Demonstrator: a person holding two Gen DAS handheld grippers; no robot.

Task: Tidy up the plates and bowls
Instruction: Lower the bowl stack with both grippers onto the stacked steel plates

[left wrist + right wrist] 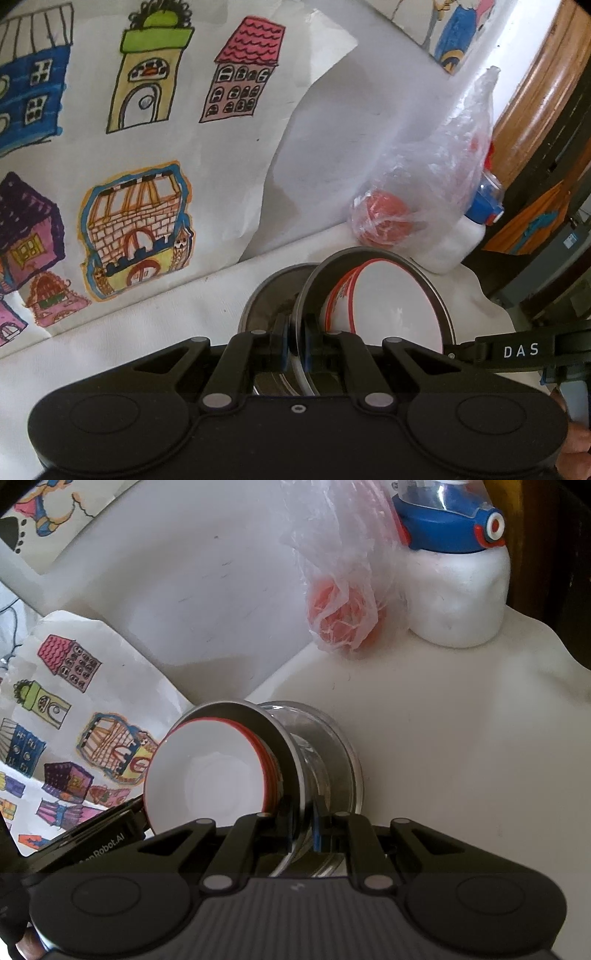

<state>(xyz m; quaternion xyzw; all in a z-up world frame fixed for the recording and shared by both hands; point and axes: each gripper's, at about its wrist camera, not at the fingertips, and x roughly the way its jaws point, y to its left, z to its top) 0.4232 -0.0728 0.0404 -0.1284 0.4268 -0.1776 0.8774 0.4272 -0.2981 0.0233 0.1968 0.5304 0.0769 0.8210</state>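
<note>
white bowl (207, 775), red rim | bottle cap (448, 531) blue | gripper (295, 347) black

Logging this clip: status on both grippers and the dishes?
Left gripper shut on steel plate rim. Right gripper shut on glass bowl. Red-rimmed bowls stacked in plate. Plastic bag beyond, apart.

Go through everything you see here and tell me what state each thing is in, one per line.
Left tongs: shut on the steel plate rim.
Right tongs: shut on the steel plate rim.
Steel plate: tilted up on edge, held by both tongs.
Red-rimmed white bowls: nested, tipped on their side against the plate.
Steel bowl: behind the plate, tipped.
Plastic bag: crumpled, red items inside.
Water bottle: upright, lid closed.
</note>
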